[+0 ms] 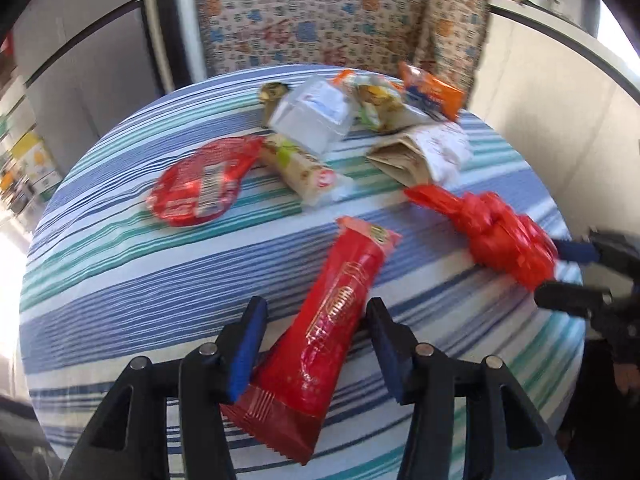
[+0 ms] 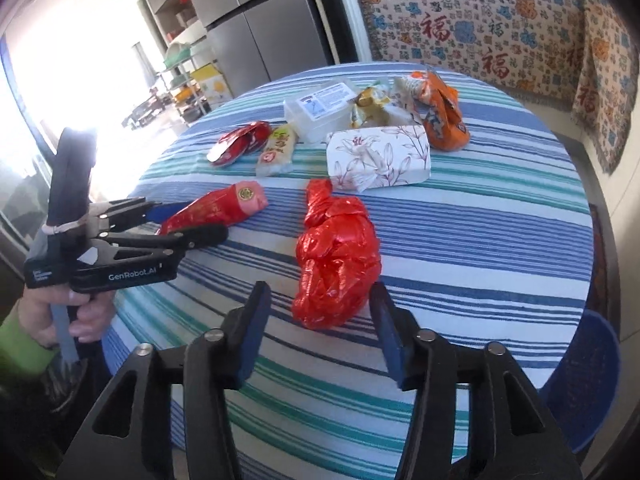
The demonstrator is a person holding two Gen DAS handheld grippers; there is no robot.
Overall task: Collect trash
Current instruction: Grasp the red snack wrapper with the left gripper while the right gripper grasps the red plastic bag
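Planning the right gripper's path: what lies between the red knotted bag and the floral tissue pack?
Only bare striped tablecloth separates the red knotted bag from the floral tissue pack, as the right wrist view shows.

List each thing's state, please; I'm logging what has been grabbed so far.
long red wrapper: flat on tablecloth, ungripped
red bag: knotted, on tablecloth, ungripped
clear box: lid on
left gripper: open, straddling long red wrapper
right gripper: open, straddling red bag
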